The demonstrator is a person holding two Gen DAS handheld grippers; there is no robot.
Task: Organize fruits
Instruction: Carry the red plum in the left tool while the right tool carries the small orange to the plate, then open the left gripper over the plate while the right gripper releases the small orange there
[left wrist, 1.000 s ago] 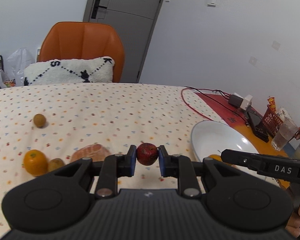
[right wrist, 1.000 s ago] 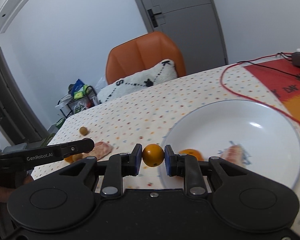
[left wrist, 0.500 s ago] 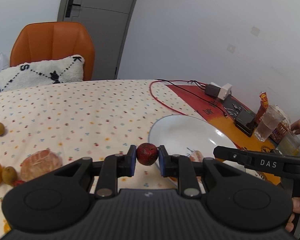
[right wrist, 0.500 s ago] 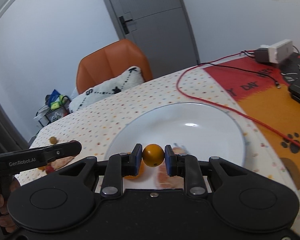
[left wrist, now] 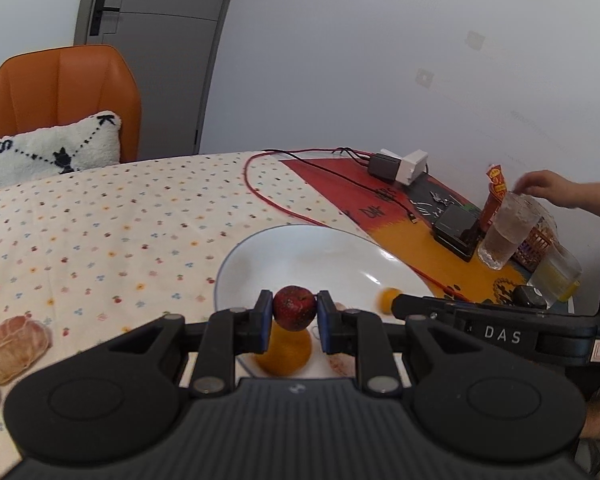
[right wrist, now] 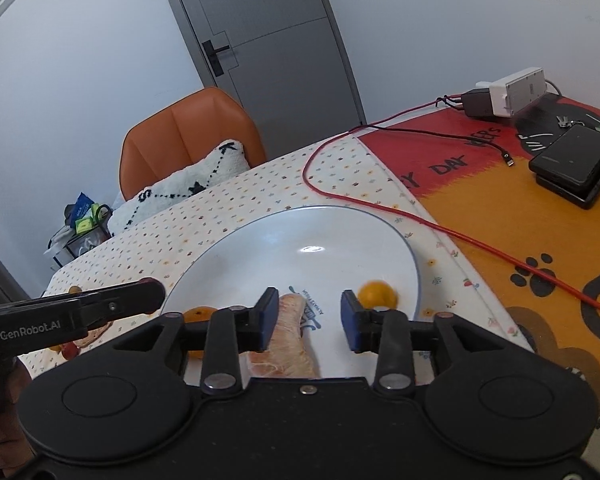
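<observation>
Right gripper (right wrist: 309, 318) now open, small orange (right wrist: 377, 294) released onto plate (right wrist: 260, 248); left gripper (left wrist: 294, 316) still clamps red fruit (left wrist: 294, 307).

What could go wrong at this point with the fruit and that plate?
The small orange fruit looks blurred near the plate rim, so it may roll off. The left tongs hold a red fruit above a larger orange; dropped there, it could bounce out.

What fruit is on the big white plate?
On the white plate lie a small yellow-orange fruit, a peeled citrus piece and an orange. The right gripper, open, hides parts of the piece and the orange.
</observation>
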